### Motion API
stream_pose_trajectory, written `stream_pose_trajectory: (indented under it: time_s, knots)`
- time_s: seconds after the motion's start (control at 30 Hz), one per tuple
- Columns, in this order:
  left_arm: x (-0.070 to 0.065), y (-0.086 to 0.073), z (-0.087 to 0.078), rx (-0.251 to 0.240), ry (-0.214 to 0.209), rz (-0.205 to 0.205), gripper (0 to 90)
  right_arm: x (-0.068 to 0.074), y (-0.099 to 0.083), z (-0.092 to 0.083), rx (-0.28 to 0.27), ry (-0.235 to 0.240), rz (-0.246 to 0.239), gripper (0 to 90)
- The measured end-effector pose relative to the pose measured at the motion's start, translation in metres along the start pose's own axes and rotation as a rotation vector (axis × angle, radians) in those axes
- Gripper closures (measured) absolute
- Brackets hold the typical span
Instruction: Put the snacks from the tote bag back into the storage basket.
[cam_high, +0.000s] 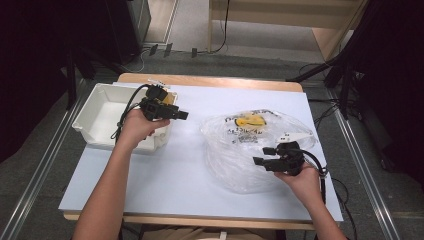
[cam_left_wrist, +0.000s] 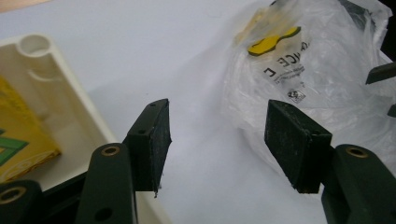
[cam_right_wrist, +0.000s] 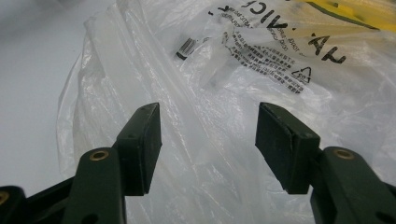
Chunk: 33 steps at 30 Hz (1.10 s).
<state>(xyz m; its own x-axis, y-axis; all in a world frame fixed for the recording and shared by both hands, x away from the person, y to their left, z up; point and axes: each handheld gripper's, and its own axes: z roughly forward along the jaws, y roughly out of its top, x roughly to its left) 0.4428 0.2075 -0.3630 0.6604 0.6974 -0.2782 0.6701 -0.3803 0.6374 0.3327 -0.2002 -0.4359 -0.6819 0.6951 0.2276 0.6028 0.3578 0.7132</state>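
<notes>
Read the step as carrying things out of the crinkled clear plastic bag (cam_high: 235, 150) with black and yellow print into the white rectangular plastic bin (cam_high: 85, 112). Note where each lies on the pale blue table (cam_high: 175, 165): bag at the right-hand middle, bin at the far left, well apart. Note also the flat yellow packet (cam_left_wrist: 18, 135) already lying inside the bin.

See the left tongs (cam_high: 182, 115) hanging over the bin's near right corner, spread wide with nothing between the pads, pointing across at the bag (cam_left_wrist: 317, 70). See the right tongs (cam_high: 262, 156) at the bag's near right side, likewise wide apart and gripping nothing, with loose film just ahead of the pads (cam_right_wrist: 147, 140).

To do this well:
- Pin or lift the film with the right tongs first, so the bag cannot slide or bunch.
- Find the bag's mouth before reaching; cannot tell from here which way it faces.
- Bring the left tongs across low and level, kept wide until an item sits squarely between the pads.
- Close on the item itself, not on film alone.
- Lift clear of the bin's wall (cam_left_wrist: 56, 79) before letting go.
</notes>
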Motion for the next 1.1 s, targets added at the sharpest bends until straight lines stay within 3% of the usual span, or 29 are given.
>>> stream_pose_trajectory:
  time_s: [0.1,0.17,0.27,0.6,0.7,1.1]
  knots:
    - [-0.011,0.001,0.007,-0.003,-0.03,0.035,41.3,0.0,0.0,0.0,-0.002,0.0,-0.002,41.8]
    - [-0.013,0.002,0.008,-0.006,-0.038,0.042,41.2,0.0,0.0,0.0,-0.002,0.001,-0.001,41.7]
    - [-0.019,0.002,0.014,-0.007,-0.081,0.049,41.1,0.0,0.0,0.0,-0.002,0.001,0.001,41.7]
    - [-0.044,0.001,0.036,0.013,-0.084,0.14,41.7,0.0,0.0,0.0,-0.002,0.002,-0.002,41.7]
    - [-0.056,0.001,0.044,0.02,-0.107,0.163,41.7,0.0,0.0,0.0,-0.003,0.002,-0.001,41.7]
    - [-0.082,-0.002,0.06,0.039,-0.162,0.234,41.6,0.0,0.0,-0.001,-0.004,0.002,0.001,41.7]
